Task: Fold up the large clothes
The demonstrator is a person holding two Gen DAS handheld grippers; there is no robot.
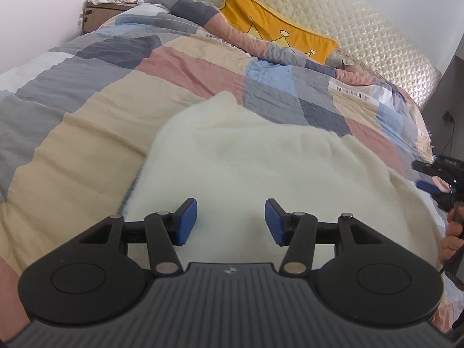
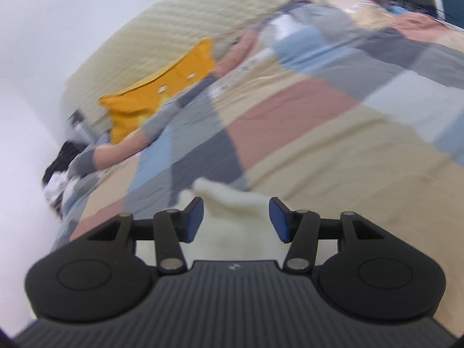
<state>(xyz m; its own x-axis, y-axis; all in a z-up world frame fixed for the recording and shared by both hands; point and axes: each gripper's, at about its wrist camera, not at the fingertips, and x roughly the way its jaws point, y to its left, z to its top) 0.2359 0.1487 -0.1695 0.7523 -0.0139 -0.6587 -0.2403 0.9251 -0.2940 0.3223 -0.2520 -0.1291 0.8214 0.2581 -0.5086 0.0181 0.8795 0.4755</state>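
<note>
Cream fleece garment [image 1: 249,159] lying on a patchwork quilt [image 1: 87,110], both grippers standing over its near edge.

Left gripper [image 1: 231,221] hovers with its jaws parted and nothing between the blue pads [image 1: 185,220]; the fleece spreads directly ahead of and beneath it, running away up the bed to a pointed corner toward the yellow cushion [image 1: 275,29]. Right gripper [image 2: 235,219], seen in a motion-blurred view, also has its jaws apart, a tongue of fleece showing between them but pressed by neither pad. In the left wrist view the right gripper [image 1: 438,178] sits at the garment's right border, where a hand [image 1: 453,232] holds it. Judged from this, the long axis runs from the grippers toward the headboard [image 1: 362,29], and the left gripper is the nearer to the cloth's middle.
</note>
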